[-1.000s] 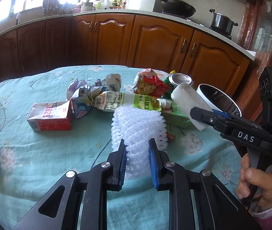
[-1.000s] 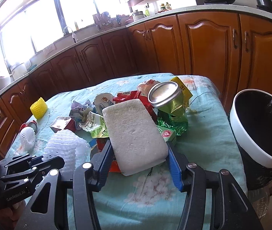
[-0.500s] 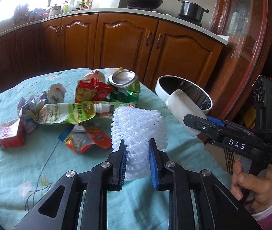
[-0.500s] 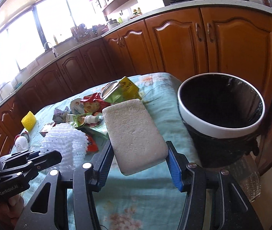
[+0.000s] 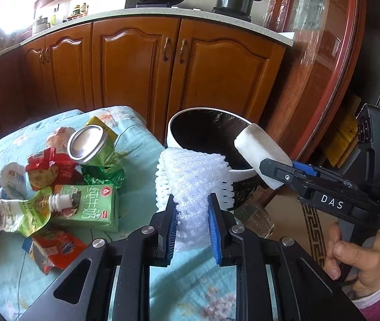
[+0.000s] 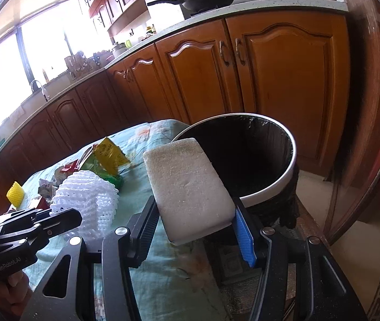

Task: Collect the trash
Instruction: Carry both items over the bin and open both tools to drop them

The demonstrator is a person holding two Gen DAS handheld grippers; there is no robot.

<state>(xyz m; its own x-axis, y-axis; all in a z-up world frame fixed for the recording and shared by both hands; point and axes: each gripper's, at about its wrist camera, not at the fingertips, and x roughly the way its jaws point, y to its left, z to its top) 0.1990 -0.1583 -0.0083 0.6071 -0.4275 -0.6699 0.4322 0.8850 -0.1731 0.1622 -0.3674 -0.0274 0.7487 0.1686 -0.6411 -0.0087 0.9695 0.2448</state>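
Left claw: I have it clamped nearly closed on the white foam net, held near the bin rim | Right claw: half open, I grip the white foam block over the bin mouth | Bench: wrappers, green carton, can lie there.

The left claw squeezes a white foam net at six o'clock. At three o'clock the right claw holds a white foam block over the black-lined bin. Wrappers and a green carton lie at nine o'clock on the surface.
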